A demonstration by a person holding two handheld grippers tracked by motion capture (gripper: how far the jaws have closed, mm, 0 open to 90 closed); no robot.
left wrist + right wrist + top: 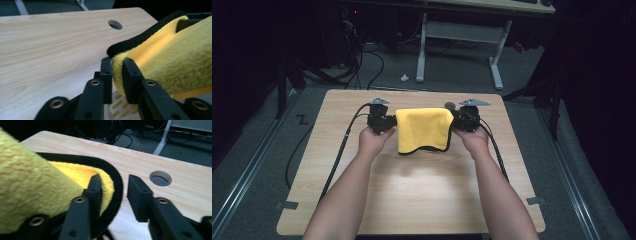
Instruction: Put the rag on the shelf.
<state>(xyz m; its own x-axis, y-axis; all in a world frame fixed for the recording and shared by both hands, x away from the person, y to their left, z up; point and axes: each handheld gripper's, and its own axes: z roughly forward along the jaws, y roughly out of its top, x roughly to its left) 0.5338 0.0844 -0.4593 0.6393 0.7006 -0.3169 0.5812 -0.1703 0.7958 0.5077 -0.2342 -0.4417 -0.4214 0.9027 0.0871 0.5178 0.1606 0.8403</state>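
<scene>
a yellow cloth held between two tools

the yellow cloth [423, 129] hangs between the two hands, out over the far half of the worktop [412, 195]. it lies across, from side to side, with one end at each tool. the left tool [381, 121] is at the cloth's left edge and the right tool [466, 119] is at its right edge, so each hand is just as near.

in the left gripper view, the left tool [117, 75] is pinched tight on the cloth [172, 62], with the soft edge squeezed between its two black jaws. in the right gripper view, the right tool [113, 193] has a wide gap between its jaws. the cloth [30, 182] lies against one jaw, and the other jaw stands clear of it. i think this side is let go, or not yet gripped.

the cloth is thick and fluffy, with a black border sewn round it. it sags and folds, so it will bend easily. the worktop is smooth pale wood with a round hole [160, 178] near its far edge.
</scene>
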